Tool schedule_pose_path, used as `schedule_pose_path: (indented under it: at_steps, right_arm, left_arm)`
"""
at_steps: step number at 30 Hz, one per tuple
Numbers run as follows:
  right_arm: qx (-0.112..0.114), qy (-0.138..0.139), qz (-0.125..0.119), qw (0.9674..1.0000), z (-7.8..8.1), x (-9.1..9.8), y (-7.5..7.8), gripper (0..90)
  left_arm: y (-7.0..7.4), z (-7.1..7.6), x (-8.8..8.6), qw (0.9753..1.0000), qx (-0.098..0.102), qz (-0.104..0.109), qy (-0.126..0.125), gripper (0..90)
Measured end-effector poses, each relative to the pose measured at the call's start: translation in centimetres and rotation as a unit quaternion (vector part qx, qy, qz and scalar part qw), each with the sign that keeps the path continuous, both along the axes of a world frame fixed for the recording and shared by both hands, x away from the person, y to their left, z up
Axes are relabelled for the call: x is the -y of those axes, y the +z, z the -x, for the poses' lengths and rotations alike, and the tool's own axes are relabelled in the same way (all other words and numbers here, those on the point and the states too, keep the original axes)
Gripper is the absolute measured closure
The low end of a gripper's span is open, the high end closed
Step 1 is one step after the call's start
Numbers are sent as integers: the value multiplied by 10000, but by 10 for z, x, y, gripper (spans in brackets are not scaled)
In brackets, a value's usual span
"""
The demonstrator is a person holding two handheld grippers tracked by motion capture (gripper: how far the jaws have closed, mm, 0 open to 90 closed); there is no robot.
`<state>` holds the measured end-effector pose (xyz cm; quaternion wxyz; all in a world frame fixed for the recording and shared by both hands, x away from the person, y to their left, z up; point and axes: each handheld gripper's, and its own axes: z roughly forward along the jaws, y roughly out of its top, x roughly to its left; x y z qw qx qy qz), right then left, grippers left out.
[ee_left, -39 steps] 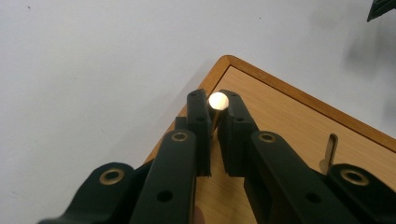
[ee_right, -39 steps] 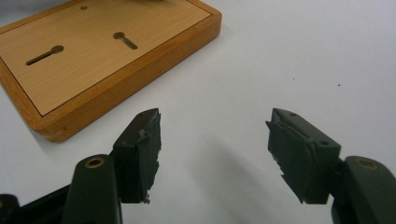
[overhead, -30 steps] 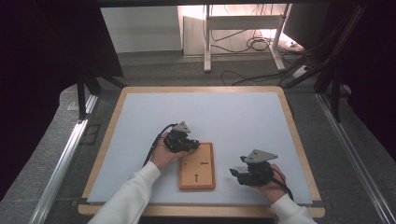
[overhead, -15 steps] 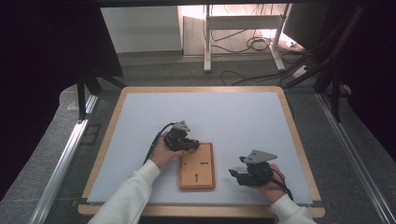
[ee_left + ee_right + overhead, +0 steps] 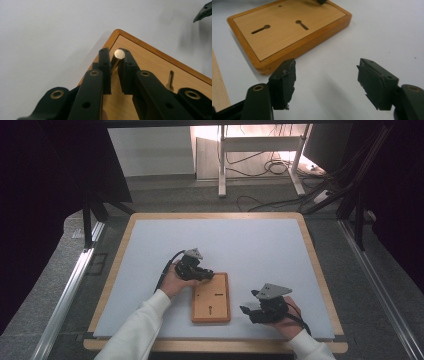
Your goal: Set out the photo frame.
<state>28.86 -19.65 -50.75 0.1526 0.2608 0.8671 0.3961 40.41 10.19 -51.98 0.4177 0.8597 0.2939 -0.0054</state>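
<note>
Left gripper clamps a small brass pin at the wooden board corner; judged rigid, smooth and slip-prone, so grip mid-shaft squarely between the pads

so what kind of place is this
Probably a lab or workshop bench set up for recording: a white-topped table inside dark metal framing, loose cables on the floor behind, and a hand-held tool working a wooden board.
</note>
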Motion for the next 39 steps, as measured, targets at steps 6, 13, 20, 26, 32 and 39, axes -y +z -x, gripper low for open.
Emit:
schedule_pose_path:
  at_steps: [6,13,20,26,32,39]
  right_arm:
    - [99,200,88,9997,9,-15,2,247]
    - [303,489,287,9979,21,-36,2,188]
    - [613,656,728,9933,28,-56,-4,148]
    - [828,677,1008,9891,29,-69,-9,143]
    - [1034,694,1276,9840,30,-84,-15,141]
    - [1426,693,1494,9760,31,-95,-18,133]
  left_arm:
    - [0,-5,-2,9999,-106,50,-53,827]
    - [0,-8,-3,9998,-183,48,-103,830]
    - [-1,-12,-5,9994,-284,146,-157,828]
    - [-2,-16,-6,9989,-370,179,-220,827]
    - [-2,-17,-7,9987,-404,194,-236,826]
    - [-2,-16,-7,9987,-409,201,-206,828]
